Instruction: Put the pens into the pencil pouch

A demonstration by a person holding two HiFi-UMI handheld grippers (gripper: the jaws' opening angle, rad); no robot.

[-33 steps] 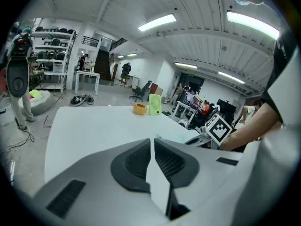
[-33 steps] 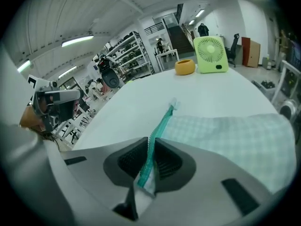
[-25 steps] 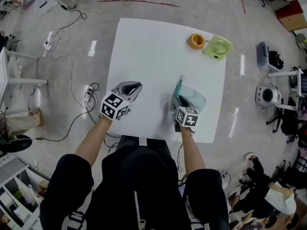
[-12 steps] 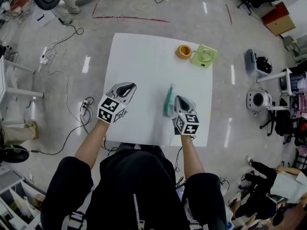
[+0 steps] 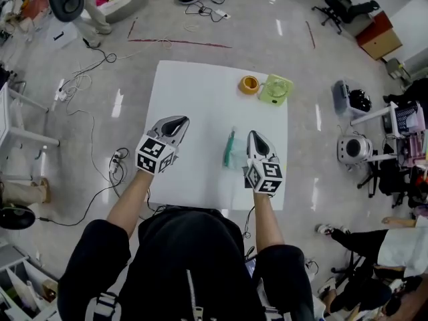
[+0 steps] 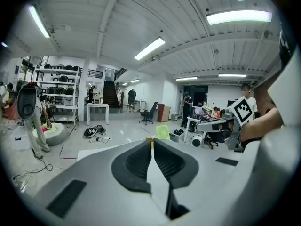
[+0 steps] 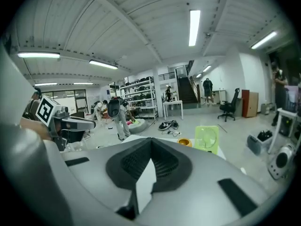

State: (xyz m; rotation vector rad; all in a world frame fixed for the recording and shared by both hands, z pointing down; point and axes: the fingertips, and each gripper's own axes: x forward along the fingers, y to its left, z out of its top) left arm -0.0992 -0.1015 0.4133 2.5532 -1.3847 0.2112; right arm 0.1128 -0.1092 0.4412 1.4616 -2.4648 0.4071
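Observation:
The pencil pouch [image 5: 229, 150], see-through with a teal strip along it, lies on the white table [image 5: 200, 92] near the front right. Whether pens are inside it I cannot tell, and no loose pen shows on the table. My right gripper [image 5: 253, 135] is held up just right of the pouch, shut and empty; in the right gripper view [image 7: 151, 140] its jaws meet with nothing between them. My left gripper [image 5: 179, 120] is raised over the table's left half, also shut and empty, its jaws [image 6: 152, 140] closed together and pointing out into the room.
An orange tape roll [image 5: 249, 84] and a green desk fan [image 5: 277, 89] stand at the table's far right corner. Cables [image 5: 87, 79] trail on the floor to the left. Chairs and equipment [image 5: 354, 146] stand to the right. A person [image 5: 80, 5] stands far left.
Both grippers have risen off the table, the right one more. The right gripper was down on the pouch a second ago; the pouch now lies free to its left.

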